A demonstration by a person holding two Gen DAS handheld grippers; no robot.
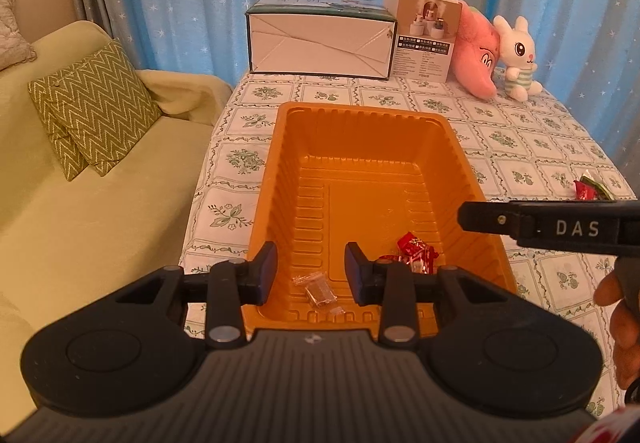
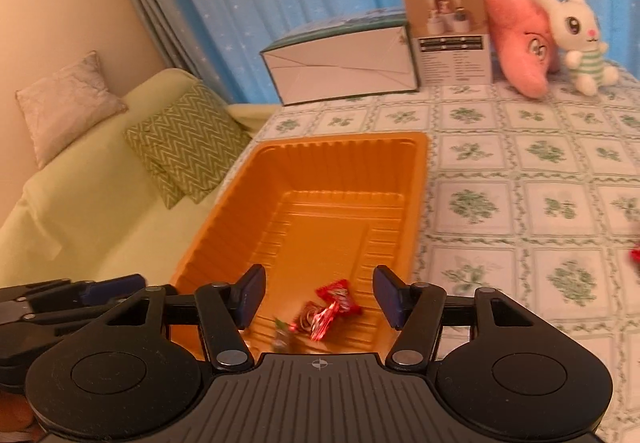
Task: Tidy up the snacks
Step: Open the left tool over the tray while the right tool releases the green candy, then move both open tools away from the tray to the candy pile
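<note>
Snacks in crinkly red foil wrappers [image 1: 416, 253] lie on the ribbed floor of the glossy orange plastic tray [image 1: 280, 171], at its near end, beside two small clear-wrapped pieces [image 1: 318, 289]. One more red-and-green packet [image 1: 592, 189] sits on the floral tablecloth [image 1: 532, 147] right of the tray. Both the left gripper [image 1: 311, 271] and right gripper [image 2: 319, 297] hover over the tray's near end, jaws spread and holding nothing.

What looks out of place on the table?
One red snack lies on the tablecloth right of the orange tray, while the red candies and clear-wrapped ones are already inside. Both grippers, left and right, are open and empty.
</note>
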